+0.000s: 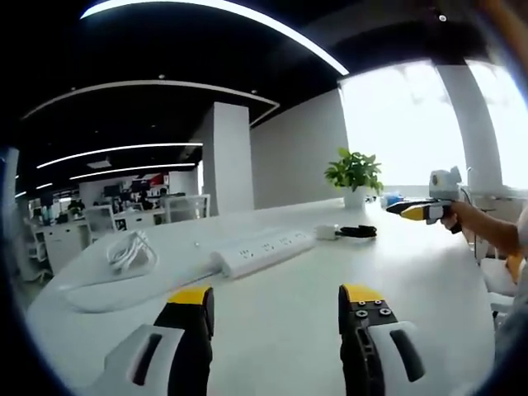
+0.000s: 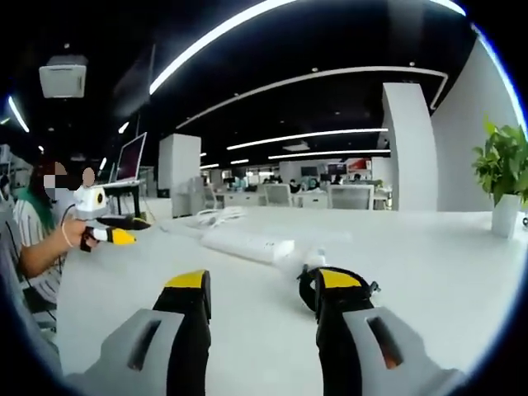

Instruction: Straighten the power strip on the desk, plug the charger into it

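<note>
Left gripper view: one white desk (image 1: 272, 322), wide and pale. On it one white power strip (image 1: 264, 251), lying at a slant ahead of the jaws, well apart from them, sockets facing up (hard to count at this size). One bundle of white cable (image 1: 130, 249) to the left of the strip, coiled on itself; where it joins the strip too faint to tell. One small white charger (image 1: 327, 232) just past the strip's right end, with a black coiled cord (image 1: 358, 232) touching or just beside it. One potted plant (image 1: 355, 176) at the far edge of the desk. Left gripper (image 1: 276, 309) released, its two yellow-tipped jaws spread wide above bare desk, holding nothing. At the right, the right gripper (image 1: 426, 209) in a person's hand (image 1: 462, 216), raised over the desk; from this side, spread of its jaws unclear.

Right gripper view: same desk (image 2: 429, 272), same single power strip (image 2: 247, 244) in the middle distance, white cable (image 2: 210, 218) beyond it. Right gripper (image 2: 260, 297) released, jaws apart, nothing between them. Black cord (image 2: 307, 289) partly hidden behind the right-hand jaw; charger (image 2: 318, 258) a small pale shape just above it (hard to make out). Plant (image 2: 503, 169) cut off at the right. At the left, left gripper (image 2: 111, 231) held up by a hand (image 2: 78, 235).
</note>
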The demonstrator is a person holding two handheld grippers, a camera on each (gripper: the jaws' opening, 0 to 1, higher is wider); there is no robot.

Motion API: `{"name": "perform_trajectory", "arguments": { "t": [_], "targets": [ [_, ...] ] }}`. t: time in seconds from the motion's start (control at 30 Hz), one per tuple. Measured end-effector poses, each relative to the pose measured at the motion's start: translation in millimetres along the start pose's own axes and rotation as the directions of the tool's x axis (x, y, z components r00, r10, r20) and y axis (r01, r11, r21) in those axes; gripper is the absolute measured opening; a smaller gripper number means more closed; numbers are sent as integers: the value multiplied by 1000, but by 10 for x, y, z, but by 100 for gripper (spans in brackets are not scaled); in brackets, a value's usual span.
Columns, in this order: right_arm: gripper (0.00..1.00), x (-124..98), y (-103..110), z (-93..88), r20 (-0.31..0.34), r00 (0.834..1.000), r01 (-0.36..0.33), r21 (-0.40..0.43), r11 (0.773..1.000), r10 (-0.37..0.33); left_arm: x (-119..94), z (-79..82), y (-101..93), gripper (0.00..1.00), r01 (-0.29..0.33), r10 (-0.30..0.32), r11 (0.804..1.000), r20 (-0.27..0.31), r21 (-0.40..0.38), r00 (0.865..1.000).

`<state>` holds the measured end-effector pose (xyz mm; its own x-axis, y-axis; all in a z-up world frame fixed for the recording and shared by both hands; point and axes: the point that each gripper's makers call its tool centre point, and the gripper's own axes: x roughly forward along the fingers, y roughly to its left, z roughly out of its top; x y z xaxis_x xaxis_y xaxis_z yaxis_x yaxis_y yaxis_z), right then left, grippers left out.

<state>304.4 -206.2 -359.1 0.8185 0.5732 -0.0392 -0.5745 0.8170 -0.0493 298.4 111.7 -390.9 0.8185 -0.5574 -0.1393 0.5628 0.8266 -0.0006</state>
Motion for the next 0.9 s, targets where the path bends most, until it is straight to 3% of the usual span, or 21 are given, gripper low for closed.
{"name": "perform_trajectory", "arguments": {
  "t": [0.27,0.5,0.9],
  "targets": [
    [51,29,-162,38,2,1000,31,-58,998,-31,-16,-4,-7,63,-1,1,1000,5,-4,1000],
    [52,101,-269,1,-7,997,75,-178,981,-77,-21,-36,-7,63,0,0,1000,-2,-10,1000],
    [55,325,-336,-56,-38,996,65,-263,963,-77,7,-18,-62,64,13,-13,1000,-1,-3,1000]
  ]
}}
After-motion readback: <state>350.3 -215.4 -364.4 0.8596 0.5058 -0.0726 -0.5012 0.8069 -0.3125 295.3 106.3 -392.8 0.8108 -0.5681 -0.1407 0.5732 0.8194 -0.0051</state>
